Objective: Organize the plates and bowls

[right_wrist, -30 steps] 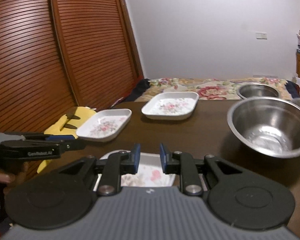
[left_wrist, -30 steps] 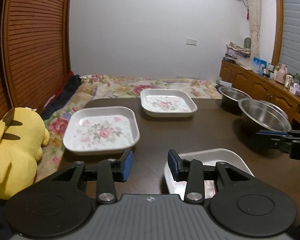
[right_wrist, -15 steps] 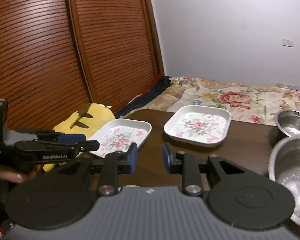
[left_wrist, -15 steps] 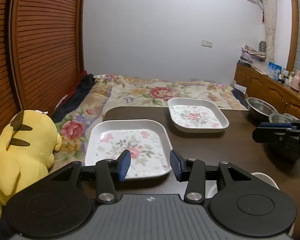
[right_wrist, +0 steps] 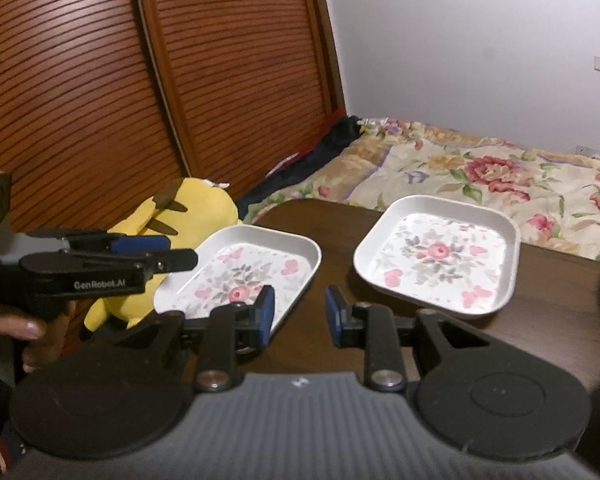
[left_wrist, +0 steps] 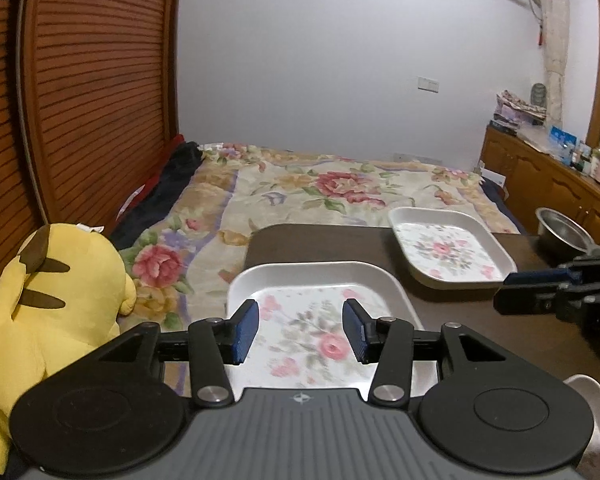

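Observation:
Two white square plates with pink flower prints lie on the dark table point(right_wrist: 336, 224). My left gripper point(left_wrist: 300, 330) is open and hovers over the near left plate point(left_wrist: 300, 280), its blue pads apart above the plate's middle. The far plate point(left_wrist: 446, 250) lies to the right. In the right wrist view, my right gripper point(right_wrist: 300, 314) stands open over bare table between the left plate point(right_wrist: 256, 268) and the right plate point(right_wrist: 440, 256). A steel bowl point(left_wrist: 560, 232) sits at the table's far right. A third white plate's corner point(left_wrist: 592, 396) shows at the bottom right.
A yellow plush toy point(left_wrist: 52, 300) lies left of the table, against the slatted wooden doors point(right_wrist: 140, 80). A flowered bedspread point(left_wrist: 340, 192) stretches beyond the table's far edge. A wooden cabinet point(left_wrist: 540, 176) with small items runs along the right wall. A hand point(right_wrist: 28, 328) holds the left gripper.
Both views have swung to the left. My left gripper has moved from the near plate to over the left plate. The steel bowls have slipped out of the right wrist view.

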A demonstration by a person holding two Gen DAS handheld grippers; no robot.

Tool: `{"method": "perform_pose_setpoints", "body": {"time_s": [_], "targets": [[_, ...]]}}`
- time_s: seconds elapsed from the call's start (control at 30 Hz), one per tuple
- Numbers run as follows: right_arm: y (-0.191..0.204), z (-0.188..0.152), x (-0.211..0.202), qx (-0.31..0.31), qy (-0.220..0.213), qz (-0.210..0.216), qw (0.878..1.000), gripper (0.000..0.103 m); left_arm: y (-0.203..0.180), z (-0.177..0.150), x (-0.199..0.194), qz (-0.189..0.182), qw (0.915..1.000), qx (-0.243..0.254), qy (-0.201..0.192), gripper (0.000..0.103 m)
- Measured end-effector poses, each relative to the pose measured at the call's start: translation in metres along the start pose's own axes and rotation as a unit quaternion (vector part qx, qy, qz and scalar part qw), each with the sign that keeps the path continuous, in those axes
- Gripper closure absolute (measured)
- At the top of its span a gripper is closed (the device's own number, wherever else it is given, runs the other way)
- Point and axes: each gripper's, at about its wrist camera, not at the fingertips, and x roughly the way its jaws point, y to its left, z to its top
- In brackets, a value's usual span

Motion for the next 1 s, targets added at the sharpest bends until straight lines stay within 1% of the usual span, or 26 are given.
{"method": "perform_pose_setpoints", "body": {"time_s": [0.2, 0.43, 0.53, 0.6, 0.67, 1.0], "targets": [[0.007, 0.005, 0.030, -0.003, 0.024, 0.005, 1.000, 0.074, 0.020, -0.001, 0.015, 0.003, 0.9999, -0.005, 0.009, 0.053], [0.013, 0.005, 0.052, -0.009, 0.047, 0.008, 0.999, 0.074, 0.038, -0.006, 0.023, 0.003, 0.9998, -0.009, 0.017, 0.054], [0.014, 0.005, 0.058, -0.011, 0.053, 0.008, 0.999, 0.073, 0.044, -0.008, 0.025, -0.002, 0.9996, -0.013, 0.024, 0.059], [0.014, 0.005, 0.060, -0.012, 0.058, 0.007, 0.998, 0.073, 0.046, -0.011, 0.024, -0.003, 0.9996, -0.015, 0.024, 0.061], [0.014, 0.005, 0.063, -0.013, 0.062, 0.005, 0.998, 0.073, 0.046, -0.013, 0.025, -0.007, 0.9995, -0.016, 0.028, 0.066], [0.010, 0.003, 0.077, 0.001, 0.086, 0.008, 0.996, 0.073, 0.047, -0.022, 0.030, -0.016, 0.9988, -0.026, 0.038, 0.073]]}}
